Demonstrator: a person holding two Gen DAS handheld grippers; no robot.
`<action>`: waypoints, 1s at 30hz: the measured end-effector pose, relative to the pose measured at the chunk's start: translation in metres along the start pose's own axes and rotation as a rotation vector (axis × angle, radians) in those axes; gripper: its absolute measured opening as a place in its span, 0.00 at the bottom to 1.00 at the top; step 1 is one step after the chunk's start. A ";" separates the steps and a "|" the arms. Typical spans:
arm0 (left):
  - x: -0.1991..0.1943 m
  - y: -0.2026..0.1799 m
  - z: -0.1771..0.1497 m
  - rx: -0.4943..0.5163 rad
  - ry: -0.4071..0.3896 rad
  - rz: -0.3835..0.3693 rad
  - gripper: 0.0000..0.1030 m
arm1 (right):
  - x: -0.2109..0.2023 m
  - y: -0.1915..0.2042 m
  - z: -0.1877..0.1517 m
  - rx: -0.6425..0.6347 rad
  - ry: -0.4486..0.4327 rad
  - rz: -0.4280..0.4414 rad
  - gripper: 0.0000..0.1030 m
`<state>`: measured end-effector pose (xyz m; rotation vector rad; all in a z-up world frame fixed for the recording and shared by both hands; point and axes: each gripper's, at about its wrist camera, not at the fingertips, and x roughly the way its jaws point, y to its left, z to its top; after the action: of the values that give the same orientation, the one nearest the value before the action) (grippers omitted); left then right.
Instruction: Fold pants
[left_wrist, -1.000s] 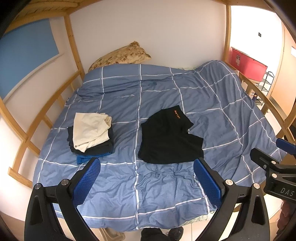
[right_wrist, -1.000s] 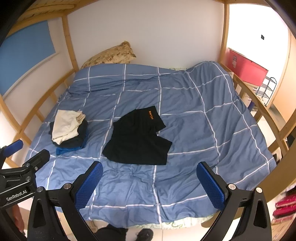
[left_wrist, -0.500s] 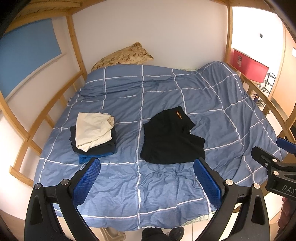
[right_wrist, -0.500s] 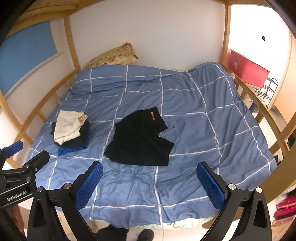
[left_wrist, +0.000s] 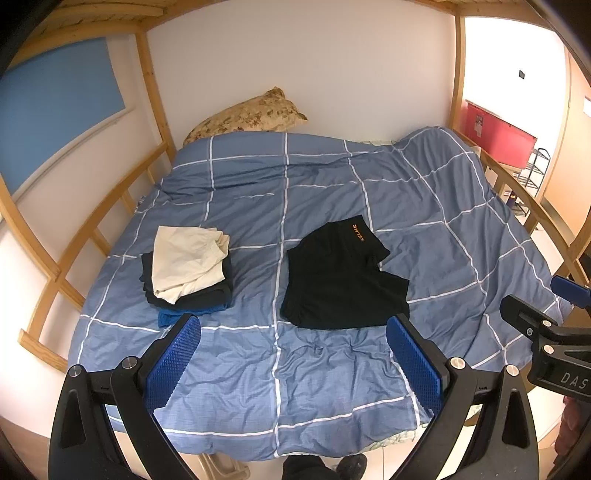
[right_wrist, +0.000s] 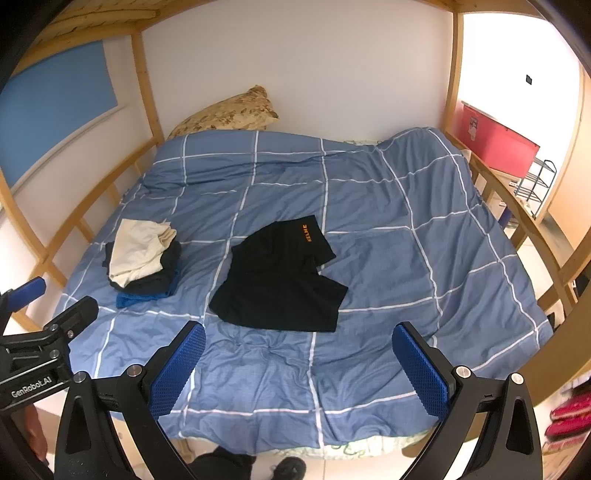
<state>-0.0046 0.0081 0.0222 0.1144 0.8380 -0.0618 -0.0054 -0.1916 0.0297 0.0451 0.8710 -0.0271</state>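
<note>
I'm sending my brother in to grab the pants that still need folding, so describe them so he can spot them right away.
Look at the bed with the blue checked duvet. Near its middle, toward the foot end, the black shorts lie spread out alone. Unlike the folded stack to their left, topped by a cream garment, they are one flat black piece with small orange lettering near one edge.

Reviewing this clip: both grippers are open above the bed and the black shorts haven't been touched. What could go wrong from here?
1. The black shorts lie crumpled, one leg overlapping; a pinch might catch several layers and fold unevenly.
2. The duvet beneath is soft and wrinkled, so the left gripper or right gripper could grab bedding along with fabric.
3. The folded pile sits close by on the left; dragging the shorts sideways may knock it over.
</note>
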 end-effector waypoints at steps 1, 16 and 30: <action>0.000 0.000 0.000 0.000 0.000 0.001 0.99 | 0.000 0.000 -0.001 0.001 0.000 -0.002 0.99; 0.000 0.000 0.004 0.001 -0.005 0.005 0.99 | 0.000 0.001 -0.002 0.002 -0.004 -0.003 0.99; -0.003 0.000 0.014 -0.009 0.001 -0.001 0.99 | -0.001 0.004 -0.002 0.001 0.000 -0.001 0.99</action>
<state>0.0036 0.0059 0.0336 0.1050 0.8390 -0.0588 -0.0071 -0.1880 0.0293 0.0457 0.8706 -0.0287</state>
